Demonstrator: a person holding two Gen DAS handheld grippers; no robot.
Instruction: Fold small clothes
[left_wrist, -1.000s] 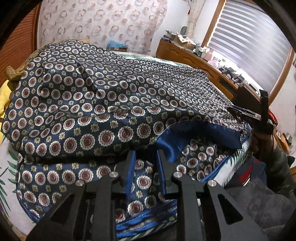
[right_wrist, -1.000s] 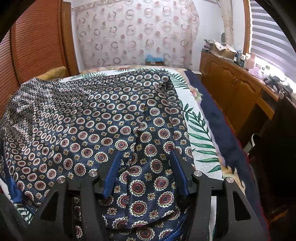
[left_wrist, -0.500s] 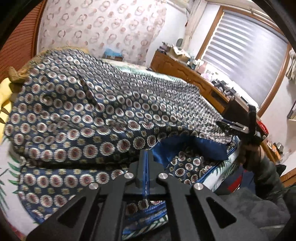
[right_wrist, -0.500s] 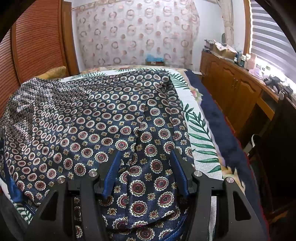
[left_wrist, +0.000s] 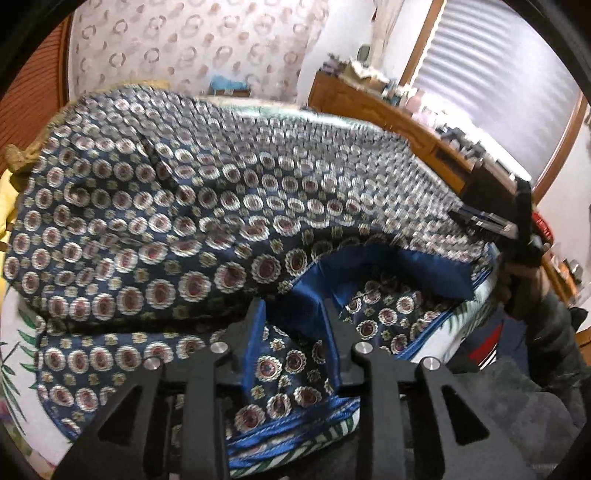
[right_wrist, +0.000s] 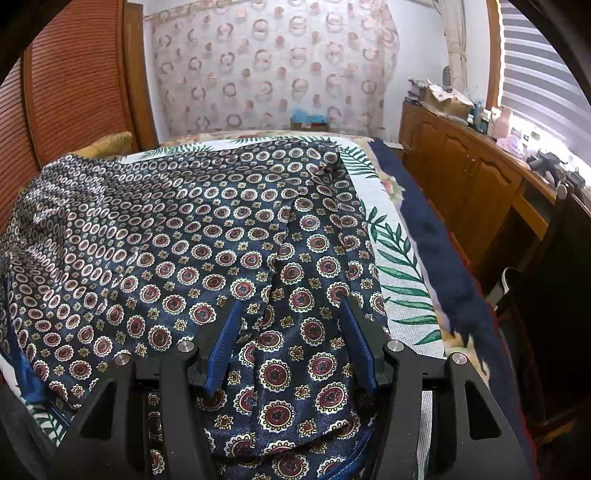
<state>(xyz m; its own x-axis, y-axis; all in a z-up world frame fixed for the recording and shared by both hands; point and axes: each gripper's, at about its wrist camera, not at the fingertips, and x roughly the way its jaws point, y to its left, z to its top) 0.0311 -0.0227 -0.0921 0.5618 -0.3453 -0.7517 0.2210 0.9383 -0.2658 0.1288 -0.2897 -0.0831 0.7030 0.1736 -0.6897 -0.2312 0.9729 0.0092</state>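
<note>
The left claw tilts down over the near hem of the navy medallion-print garment spread on the bed; its jaws have just been opening and now stand narrowly apart, cloth between them but not pinched. The right claw angles down likewise, half open over the garment's right portion. Just right of it lies bare leaf-print bedcover, then the wooden cabinet.

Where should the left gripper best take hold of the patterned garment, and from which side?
Probably the raised plain-blue hem of the garment, approached from the near edge of the bed: this edge stands up off the lower layer, so open fingers could slide around it.
</note>
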